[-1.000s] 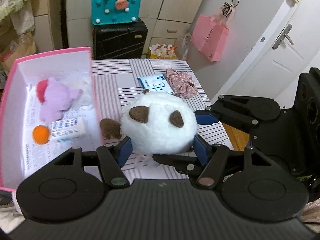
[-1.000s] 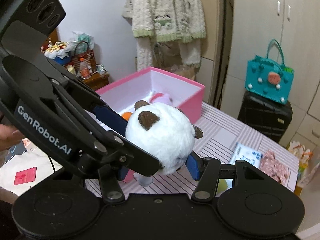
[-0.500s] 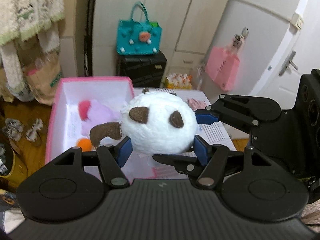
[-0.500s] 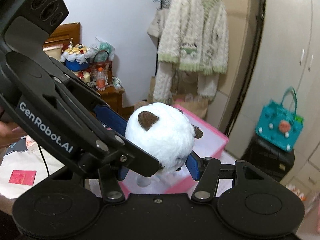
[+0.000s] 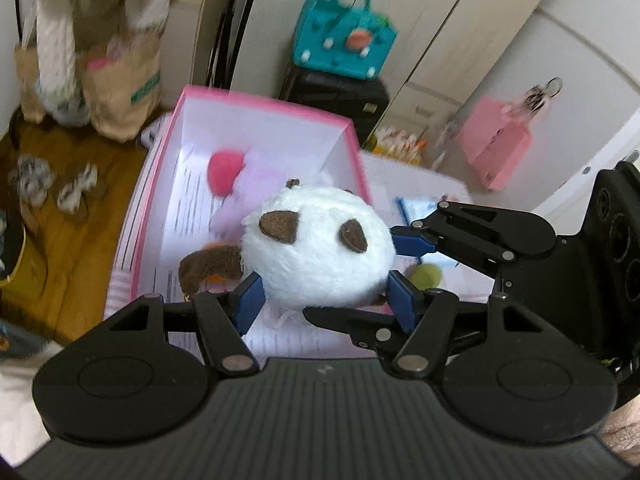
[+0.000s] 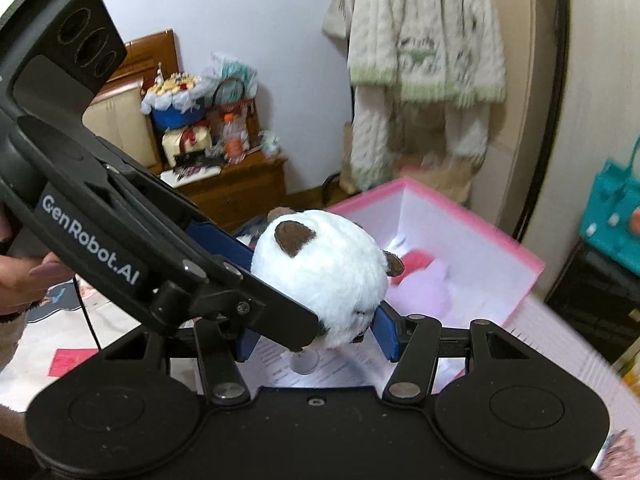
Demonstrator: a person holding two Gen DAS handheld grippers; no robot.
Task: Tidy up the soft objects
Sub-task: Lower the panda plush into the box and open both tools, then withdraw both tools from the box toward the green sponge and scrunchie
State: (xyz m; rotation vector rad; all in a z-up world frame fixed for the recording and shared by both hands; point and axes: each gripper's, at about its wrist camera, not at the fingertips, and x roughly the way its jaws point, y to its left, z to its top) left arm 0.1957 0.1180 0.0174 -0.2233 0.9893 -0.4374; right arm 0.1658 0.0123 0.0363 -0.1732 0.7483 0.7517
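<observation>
Upper frame: cream cupboard doors [image 5: 452, 20], white wall [image 6: 240, 20]. Left: wooden floor [image 5: 72, 216], wooden cabinet [image 6: 236, 188].

Both claws are crowded round the white plush ball [image 5: 320, 256], left claw [image 5: 324, 300] and right claw [image 6: 316, 334] nearly overlapping, so no room between them. Below, the pink box [image 5: 256, 100] is open on top, but the purple plush [image 6: 420, 292] and red ball [image 5: 225, 172] fill its far end. The near paper-lined floor is bare.
</observation>
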